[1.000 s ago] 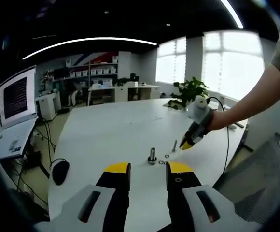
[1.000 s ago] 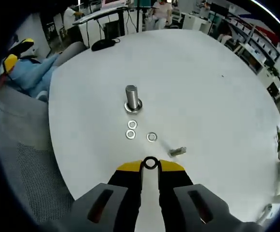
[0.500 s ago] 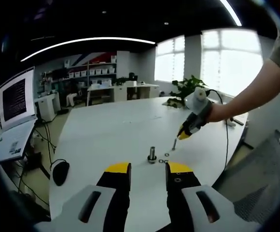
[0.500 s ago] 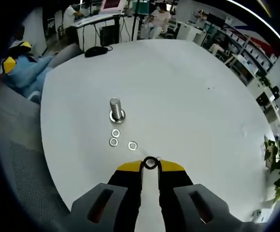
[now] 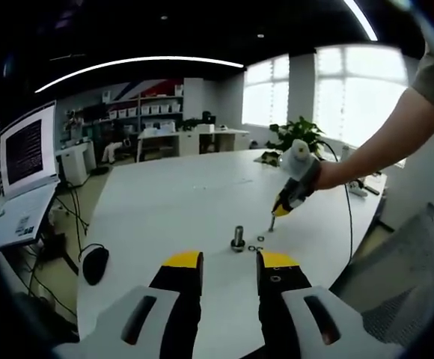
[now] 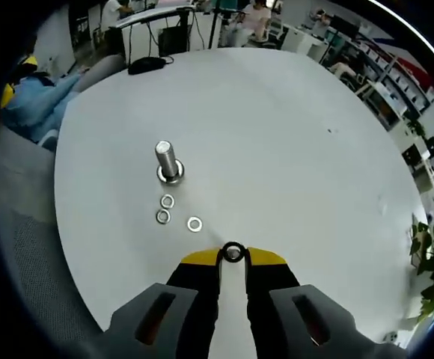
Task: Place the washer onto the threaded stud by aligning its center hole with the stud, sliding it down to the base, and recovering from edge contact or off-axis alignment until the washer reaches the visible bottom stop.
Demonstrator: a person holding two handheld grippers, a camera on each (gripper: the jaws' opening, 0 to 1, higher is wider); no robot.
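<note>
A steel threaded stud [image 6: 166, 159] stands upright on the white table [image 6: 292, 142], with three loose washers [image 6: 167, 202] lying just in front of its base. My right gripper [image 6: 233, 255] is shut on another washer [image 6: 226, 250], held flat between the yellow tips, in the air short of the stud and to its right. In the left gripper view my left gripper [image 5: 229, 262] is open with nothing between its jaws, low at the table's near edge. The stud [image 5: 238, 237] is ahead of it, and the right gripper [image 5: 281, 210] hangs over the table to the stud's right.
A black mouse [image 5: 93, 263] lies at the table's left edge beside a laptop [image 5: 24, 153]. A small bolt [image 5: 270, 223] lies under the right gripper. A grey mesh chair [image 5: 404, 288] stands at the right, a plant [image 5: 295, 138] at the far end.
The right gripper, still holding its washer, has risen and drifted a little toward the stud's side. The left gripper has stayed where it was, open.
</note>
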